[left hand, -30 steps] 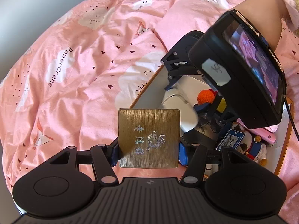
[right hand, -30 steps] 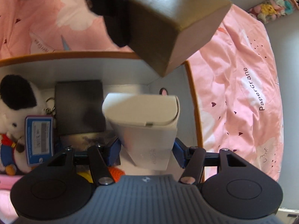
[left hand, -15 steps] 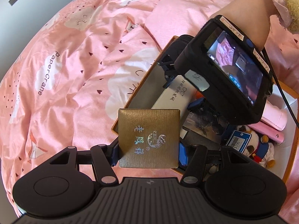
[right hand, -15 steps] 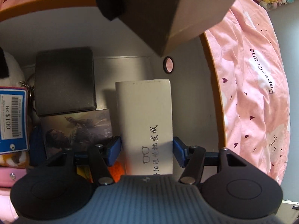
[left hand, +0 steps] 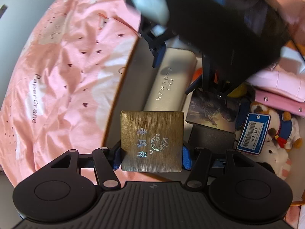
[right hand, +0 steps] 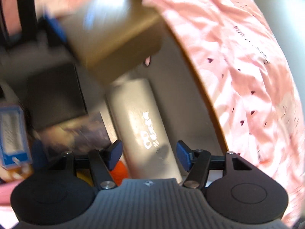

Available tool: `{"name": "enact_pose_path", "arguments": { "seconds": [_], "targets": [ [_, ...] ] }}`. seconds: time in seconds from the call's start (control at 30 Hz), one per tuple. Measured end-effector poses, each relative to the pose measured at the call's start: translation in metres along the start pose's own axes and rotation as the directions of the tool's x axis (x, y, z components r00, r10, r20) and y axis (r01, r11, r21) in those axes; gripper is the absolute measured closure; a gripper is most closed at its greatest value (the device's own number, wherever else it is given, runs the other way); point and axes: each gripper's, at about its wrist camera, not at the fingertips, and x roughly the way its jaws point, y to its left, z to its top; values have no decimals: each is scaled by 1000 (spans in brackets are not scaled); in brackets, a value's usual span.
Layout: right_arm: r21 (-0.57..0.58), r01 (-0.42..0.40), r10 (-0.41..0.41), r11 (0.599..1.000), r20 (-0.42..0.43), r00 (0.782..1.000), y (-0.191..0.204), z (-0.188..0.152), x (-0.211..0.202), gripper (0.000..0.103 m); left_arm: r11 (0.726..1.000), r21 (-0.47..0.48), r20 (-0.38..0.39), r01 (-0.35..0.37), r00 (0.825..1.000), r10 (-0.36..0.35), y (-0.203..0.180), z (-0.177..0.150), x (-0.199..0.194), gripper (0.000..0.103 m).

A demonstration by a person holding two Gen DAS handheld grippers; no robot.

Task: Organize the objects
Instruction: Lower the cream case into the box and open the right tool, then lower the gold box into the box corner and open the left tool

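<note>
My left gripper (left hand: 151, 155) is shut on a square gold box (left hand: 152, 141) with silver characters, held above the near left corner of an open storage box (left hand: 124, 87). It shows blurred in the right wrist view (right hand: 112, 43). A white glasses case (left hand: 169, 82) lies flat in the storage box along its left wall. My right gripper (right hand: 147, 157) is open, its blue pads apart on either side of the case (right hand: 141, 122) and clear of it. It hangs over the case in the left wrist view (left hand: 177, 64).
The storage box rests on a pink bedsheet (left hand: 57, 72). Inside it lie a dark card pack (left hand: 211, 106), a black wallet (left hand: 211, 139), a plush toy (left hand: 276, 133) with a blue price tag (left hand: 253, 133), and pink items (left hand: 278, 87).
My right gripper has opened and let go of the white glasses case, which now lies in the storage box, and is pulling back. My left gripper has moved closer over the box with the gold box.
</note>
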Motion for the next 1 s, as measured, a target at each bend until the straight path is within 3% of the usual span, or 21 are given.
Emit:
{"name": "enact_pose_path", "arguments": {
  "seconds": [0.03, 0.1, 0.2, 0.43, 0.63, 1.0],
  "targets": [
    [37, -16, 15, 999, 18, 1000, -2, -1, -5, 41, 1000, 11, -12, 4, 1000, -4, -2, 1, 4, 36],
    [85, -36, 32, 996, 52, 998, -4, -4, -13, 54, 999, 31, -36, 6, 999, -5, -3, 5, 14, 36],
    [139, -70, 58, 988, 93, 994, -4, -6, -21, 62, 999, 47, -58, 10, 998, -7, -3, 8, 26, 36],
    [268, -170, 127, 948, 170, 977, -8, -12, -29, 72, 996, 84, -88, 35, 996, -28, -1, 10, 43, 36],
    [341, -211, 144, 916, 212, 967, -6, -14, -27, 76, 993, 115, -91, 29, 996, -18, -1, 4, 49, 31],
    [364, -200, 135, 910, 196, 971, 13, -9, -23, 76, 993, 106, -53, 48, 998, -42, 13, -10, 32, 28]
  ]
}}
